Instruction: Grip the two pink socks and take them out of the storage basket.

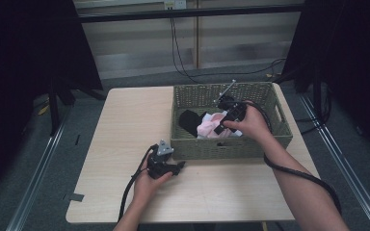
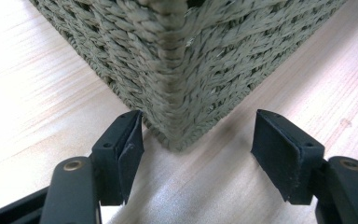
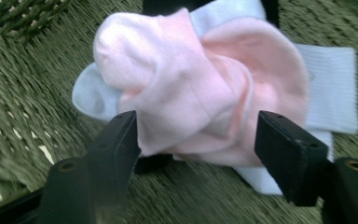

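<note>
Pale wood tabletop point(image 1: 125, 125) is carrying a green woven basket point(image 1: 231, 147) on its far right part, with dark curtains hanging at both sides of the room behind it.

Inside the basket, the right gripper point(image 3: 196, 140) is pointing down with its jaws spread apart, one on each side of a bunched pink sock point(image 3: 191, 88); the fabric is sitting between them, touching the left one, and is not pinched. The right hand point(image 1: 253, 122) is holding this gripper over the basket's middle. Under the pink sock a white sock point(image 3: 331, 88) is lying flat on the basket floor, and a black sock point(image 1: 190, 120) is lying just beside them toward the basket's left wall.

Outside the basket, the left gripper point(image 2: 198, 154) is resting low over the tabletop with its jaws released and wide, facing the basket's near left corner point(image 2: 172, 93); that corner is sitting just beyond the gap, and the jaws are gripping nothing. The left hand point(image 1: 149, 180) is holding it just in front of the basket's near wall, its black cable point(image 1: 127, 192) trailing toward the table's near edge
</note>
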